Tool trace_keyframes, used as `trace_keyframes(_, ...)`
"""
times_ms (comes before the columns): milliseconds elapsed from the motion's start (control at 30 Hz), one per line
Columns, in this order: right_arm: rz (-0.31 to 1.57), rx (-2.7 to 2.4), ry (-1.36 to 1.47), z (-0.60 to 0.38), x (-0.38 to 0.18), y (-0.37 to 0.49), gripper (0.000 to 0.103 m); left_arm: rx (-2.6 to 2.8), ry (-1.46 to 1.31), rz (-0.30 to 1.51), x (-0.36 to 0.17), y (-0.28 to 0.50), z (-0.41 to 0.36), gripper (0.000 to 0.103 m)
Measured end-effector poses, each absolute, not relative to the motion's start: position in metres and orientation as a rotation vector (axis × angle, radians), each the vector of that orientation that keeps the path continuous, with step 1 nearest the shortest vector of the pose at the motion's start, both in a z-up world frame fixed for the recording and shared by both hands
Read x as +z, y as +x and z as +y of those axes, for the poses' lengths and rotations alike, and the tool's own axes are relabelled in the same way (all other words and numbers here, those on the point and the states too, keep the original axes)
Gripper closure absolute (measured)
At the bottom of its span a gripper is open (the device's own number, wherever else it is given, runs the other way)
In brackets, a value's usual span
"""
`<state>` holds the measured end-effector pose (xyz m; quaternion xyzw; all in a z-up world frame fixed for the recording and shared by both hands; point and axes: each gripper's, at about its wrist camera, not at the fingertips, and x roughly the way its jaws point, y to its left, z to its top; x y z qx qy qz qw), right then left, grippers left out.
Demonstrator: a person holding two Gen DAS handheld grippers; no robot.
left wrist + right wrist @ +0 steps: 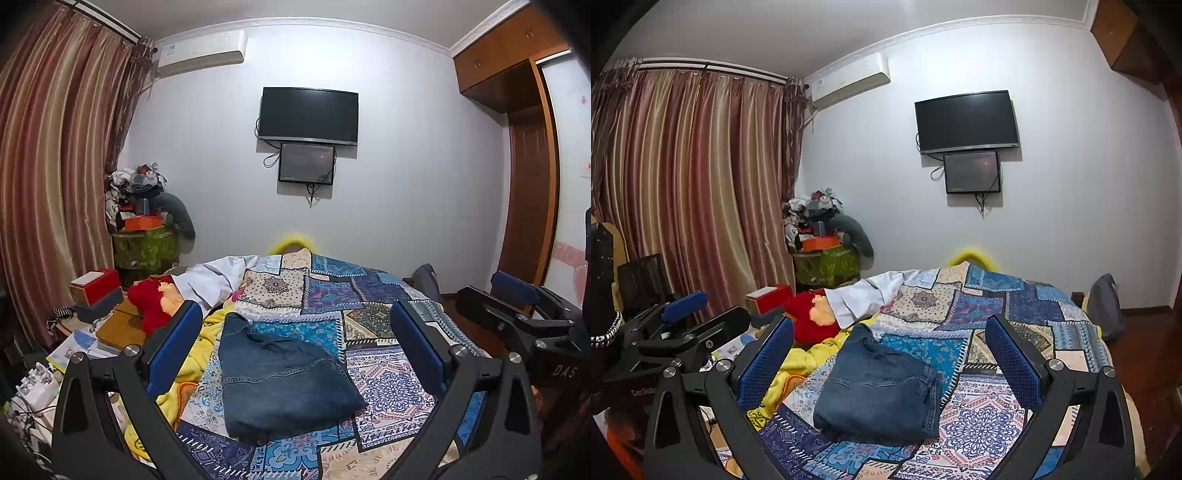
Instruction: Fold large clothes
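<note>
The folded jeans [284, 384] lie in a neat bundle on the patchwork bedspread [384, 384] of the bed. Both the left hand-held gripper [295, 350] and the right hand-held gripper [890, 358] hover above them, jaws spread wide, holding nothing.

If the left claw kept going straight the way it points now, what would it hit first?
Most likely the folded jeans on the bedspread. They lie between the open left claw fingers, though how far ahead is unclear.
</note>
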<state>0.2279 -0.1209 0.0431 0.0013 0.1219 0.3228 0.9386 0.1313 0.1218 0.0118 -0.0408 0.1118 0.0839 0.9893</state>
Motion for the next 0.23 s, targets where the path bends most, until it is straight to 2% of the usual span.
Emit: trace_keyframes(233, 0.249, 0.662, 0.003, -0.1207, 0.0434, 0.2283, 0.000, 0.176, -0.091, 0.230, 0.0115, 0.1318, 0.1229, 0.001)
